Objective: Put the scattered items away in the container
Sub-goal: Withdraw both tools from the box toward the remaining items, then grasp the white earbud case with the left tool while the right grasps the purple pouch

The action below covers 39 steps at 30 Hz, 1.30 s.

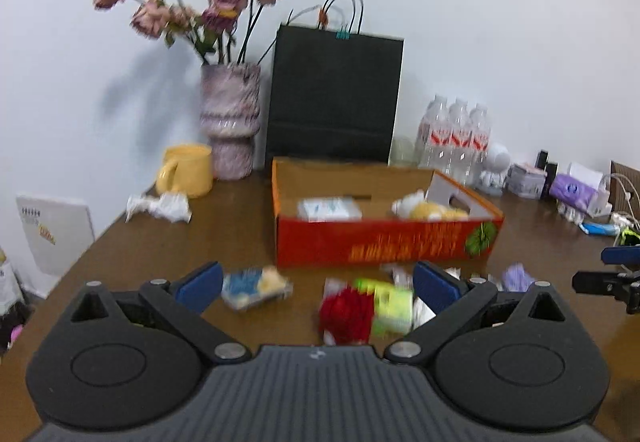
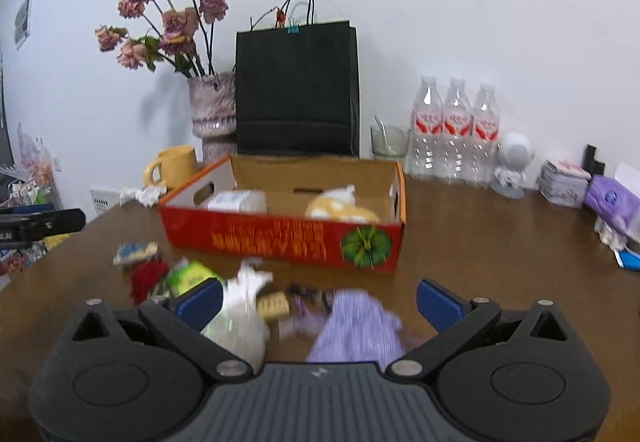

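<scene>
Red cardboard box point(image 2: 280, 238) at mid desk point(image 2: 480, 242), holding a white packet point(image 2: 238, 200) and a yellow soft toy point(image 2: 340, 208). Both tongs spread wide, empty: left tongs point(image 1: 318, 286) above a red item point(image 1: 346, 308), right tongs point(image 2: 320, 302) above a purple cloth point(image 2: 356, 326). Loose items blurred, hard to identify.

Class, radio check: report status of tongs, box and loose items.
Left tongs, right tongs open, empty. Box partly filled. Purple cloth, white bag loose. Nothing blocking.
</scene>
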{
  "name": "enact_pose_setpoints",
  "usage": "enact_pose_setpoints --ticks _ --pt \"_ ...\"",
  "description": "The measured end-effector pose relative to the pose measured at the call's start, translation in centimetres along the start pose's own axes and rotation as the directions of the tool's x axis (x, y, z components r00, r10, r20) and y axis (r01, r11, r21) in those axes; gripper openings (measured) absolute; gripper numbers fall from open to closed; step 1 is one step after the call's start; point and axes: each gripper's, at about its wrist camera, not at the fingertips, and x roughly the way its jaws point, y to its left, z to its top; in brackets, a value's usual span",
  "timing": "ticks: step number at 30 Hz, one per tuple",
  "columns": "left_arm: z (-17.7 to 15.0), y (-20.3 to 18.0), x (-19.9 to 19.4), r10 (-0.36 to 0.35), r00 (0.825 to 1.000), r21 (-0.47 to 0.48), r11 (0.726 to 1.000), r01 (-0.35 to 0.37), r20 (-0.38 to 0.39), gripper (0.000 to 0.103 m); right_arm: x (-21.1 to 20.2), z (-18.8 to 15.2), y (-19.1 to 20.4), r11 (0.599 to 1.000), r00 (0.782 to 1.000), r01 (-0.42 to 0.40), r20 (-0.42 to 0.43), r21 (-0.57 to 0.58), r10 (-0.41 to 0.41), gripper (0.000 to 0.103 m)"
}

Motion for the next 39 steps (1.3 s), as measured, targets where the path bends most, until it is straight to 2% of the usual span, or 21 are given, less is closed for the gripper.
enact_pose_setpoints --ticks 6,12,23,26,29,36,39 --pt "-3.5 0.9 -1.0 0.009 0.996 -0.033 0.999 -0.012 -0.084 0.103 -1.0 -3.1 0.6 1.0 0.999 0.023 -0.037 0.019 -0.022 0.103" --pt "-5.5 1.2 -1.8 0.02 0.991 -0.048 0.999 -0.026 -0.134 0.103 -1.5 -5.3 0.7 0.998 0.997 0.045 -0.062 0.042 -0.043 0.103" --pt "-6.4 0.1 -0.3 0.049 0.983 0.046 0.998 -0.041 -0.177 0.103 -0.6 -6.9 -0.4 0.994 0.991 0.08 -0.116 0.073 -0.071 0.103" --pt "-6.5 -0.1 0.7 0.065 0.978 0.085 0.995 -0.049 -0.198 0.096 0.4 -6.7 -0.8 0.993 0.988 0.092 -0.13 0.068 -0.083 0.103" --pt "-6.6 -0.1 1.7 0.077 0.972 0.115 0.992 -0.053 -0.221 0.081 1.7 -6.4 -1.2 0.993 0.985 0.101 -0.149 0.062 -0.091 0.103" --pt "-6.7 -0.2 2.9 0.074 0.964 0.126 0.991 -0.042 -0.257 0.06 4.1 -6.0 -1.9 0.991 0.976 0.11 -0.196 0.069 -0.095 0.103" --pt "-6.6 -0.2 3.1 0.066 0.963 0.121 0.992 -0.035 -0.26 0.054 4.8 -5.7 -1.9 0.992 0.974 0.106 -0.207 0.067 -0.09 0.099"
